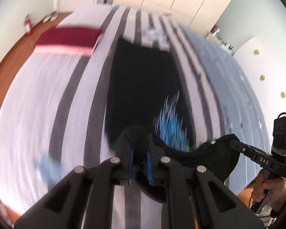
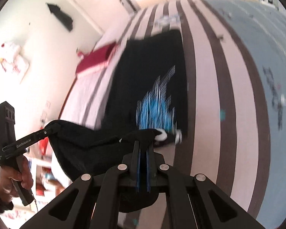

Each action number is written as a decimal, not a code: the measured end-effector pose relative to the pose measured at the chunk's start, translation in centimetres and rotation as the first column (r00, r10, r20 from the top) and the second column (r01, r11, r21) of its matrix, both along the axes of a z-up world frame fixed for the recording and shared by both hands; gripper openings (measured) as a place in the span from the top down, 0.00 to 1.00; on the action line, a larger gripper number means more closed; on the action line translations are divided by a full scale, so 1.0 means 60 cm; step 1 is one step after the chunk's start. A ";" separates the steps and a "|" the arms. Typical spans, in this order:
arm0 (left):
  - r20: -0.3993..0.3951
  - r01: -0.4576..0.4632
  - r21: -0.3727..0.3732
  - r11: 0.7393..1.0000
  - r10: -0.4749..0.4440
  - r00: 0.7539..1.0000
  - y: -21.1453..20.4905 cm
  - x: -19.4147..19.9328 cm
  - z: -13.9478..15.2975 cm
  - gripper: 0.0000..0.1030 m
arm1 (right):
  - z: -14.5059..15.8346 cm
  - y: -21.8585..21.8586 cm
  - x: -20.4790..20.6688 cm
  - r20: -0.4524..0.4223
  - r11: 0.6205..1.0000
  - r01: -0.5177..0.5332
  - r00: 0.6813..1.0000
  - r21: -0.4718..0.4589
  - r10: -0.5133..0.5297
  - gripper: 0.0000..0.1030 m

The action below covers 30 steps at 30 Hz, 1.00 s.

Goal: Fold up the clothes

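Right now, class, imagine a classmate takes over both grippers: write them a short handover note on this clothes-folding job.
Left gripper: shut on the near edge of the black garment.
Right gripper: shut on the same edge, further along.
The black garment, with a blue print, stretches away over the striped bed cover; the edge sags between the grippers.
A red folded item lies further up the bed.
Done: edge gripped at two points and lifted.
Left: make the folds; the pictures are motion-blurred, so no fold shows yet.
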<state>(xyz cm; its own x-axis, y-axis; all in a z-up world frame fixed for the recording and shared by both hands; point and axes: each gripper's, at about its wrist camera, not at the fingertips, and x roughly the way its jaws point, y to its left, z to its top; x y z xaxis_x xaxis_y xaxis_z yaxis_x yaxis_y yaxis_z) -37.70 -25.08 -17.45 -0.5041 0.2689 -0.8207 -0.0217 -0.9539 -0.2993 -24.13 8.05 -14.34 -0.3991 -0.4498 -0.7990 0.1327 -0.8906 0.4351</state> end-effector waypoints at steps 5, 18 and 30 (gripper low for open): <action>-0.087 0.046 0.014 0.999 -0.045 0.995 -0.013 -0.225 -0.033 0.91 | 0.013 -0.003 -0.188 -0.090 0.998 0.054 0.995 0.017 -0.052 0.96; 0.124 0.073 0.002 0.997 -0.073 0.990 -0.067 -0.457 -0.223 0.91 | -0.197 0.002 -0.539 0.053 0.998 0.050 0.997 0.047 -0.052 0.96; 0.106 -0.006 -0.009 1.000 0.007 0.994 -0.074 -0.439 -0.217 0.90 | -0.240 0.015 -0.587 0.151 0.999 0.018 0.989 -0.040 -0.012 0.93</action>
